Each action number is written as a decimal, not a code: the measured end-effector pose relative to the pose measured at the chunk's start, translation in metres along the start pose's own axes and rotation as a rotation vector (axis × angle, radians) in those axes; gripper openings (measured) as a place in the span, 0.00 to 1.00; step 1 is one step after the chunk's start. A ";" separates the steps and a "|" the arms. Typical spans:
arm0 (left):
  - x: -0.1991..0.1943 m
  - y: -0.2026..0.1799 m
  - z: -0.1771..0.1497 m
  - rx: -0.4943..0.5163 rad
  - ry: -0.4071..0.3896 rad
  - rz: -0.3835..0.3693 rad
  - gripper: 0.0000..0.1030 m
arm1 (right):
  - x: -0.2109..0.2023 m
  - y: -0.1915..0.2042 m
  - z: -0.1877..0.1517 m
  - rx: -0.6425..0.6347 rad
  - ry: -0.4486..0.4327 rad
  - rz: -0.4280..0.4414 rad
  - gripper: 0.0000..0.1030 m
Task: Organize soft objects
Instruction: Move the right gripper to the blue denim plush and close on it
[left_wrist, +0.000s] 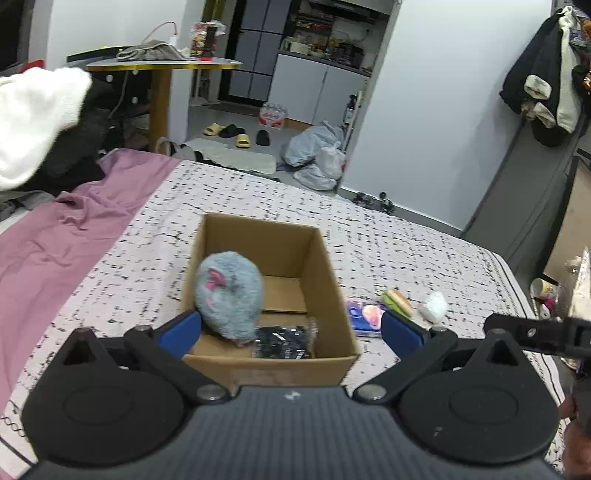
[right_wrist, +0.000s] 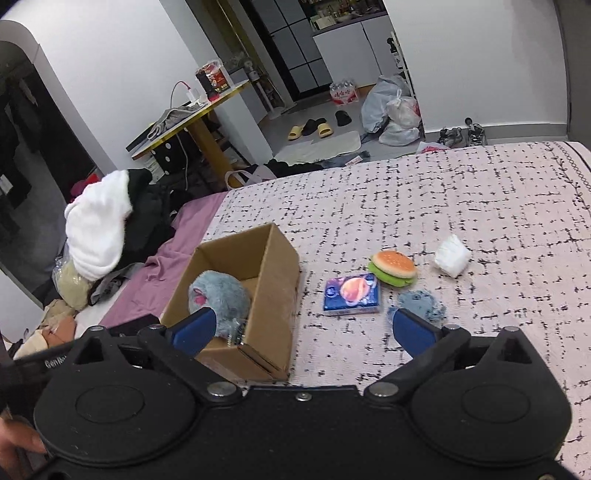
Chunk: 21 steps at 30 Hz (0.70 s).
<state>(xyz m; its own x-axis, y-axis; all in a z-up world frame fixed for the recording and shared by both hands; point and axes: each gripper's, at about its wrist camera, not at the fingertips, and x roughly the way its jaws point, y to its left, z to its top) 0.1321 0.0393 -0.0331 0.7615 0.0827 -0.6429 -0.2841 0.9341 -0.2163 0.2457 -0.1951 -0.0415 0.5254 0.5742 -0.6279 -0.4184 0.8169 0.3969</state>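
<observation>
Both the left gripper (left_wrist: 290, 326) and right gripper (right_wrist: 303, 328) are hovering spread wide, gripping nothing. A fluffy grey-blue plush toy (left_wrist: 229, 293) is sitting inside the open brown cardboard box (left_wrist: 325, 258) — apparently leaning on one wall. The orange-and-green burger plush (right_wrist: 393, 267) is lying outside on the bed; a hasty grab risks nudging the light box.

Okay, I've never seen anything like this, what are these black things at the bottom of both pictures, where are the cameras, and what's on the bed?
The black shapes are two hand-held grippers, one in each of a person's hands; no robot arm is involved. Each carries a camera looking forward along its two blue-tipped fingers. One picture comes from the left gripper, the other from the right gripper. Both stand open and hold nothing.

On the patterned bed sits an open cardboard box holding a grey plush toy and a dark packet. Beside the box lie a blue tissue pack, a plush burger, a white soft bundle and a fuzzy blue-grey item.
</observation>
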 end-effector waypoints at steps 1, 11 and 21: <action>0.001 -0.002 0.000 0.002 0.000 -0.003 1.00 | -0.001 -0.002 -0.001 0.000 -0.002 -0.001 1.00; 0.019 -0.038 0.001 0.075 0.011 -0.033 1.00 | -0.007 -0.032 -0.007 0.047 -0.015 -0.081 1.00; 0.048 -0.068 0.003 0.095 0.058 -0.049 1.00 | -0.005 -0.066 -0.011 0.103 -0.011 -0.117 0.92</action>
<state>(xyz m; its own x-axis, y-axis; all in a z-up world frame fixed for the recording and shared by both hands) 0.1899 -0.0196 -0.0468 0.7371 0.0187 -0.6755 -0.1891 0.9654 -0.1796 0.2625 -0.2527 -0.0722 0.5745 0.4752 -0.6665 -0.2760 0.8790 0.3888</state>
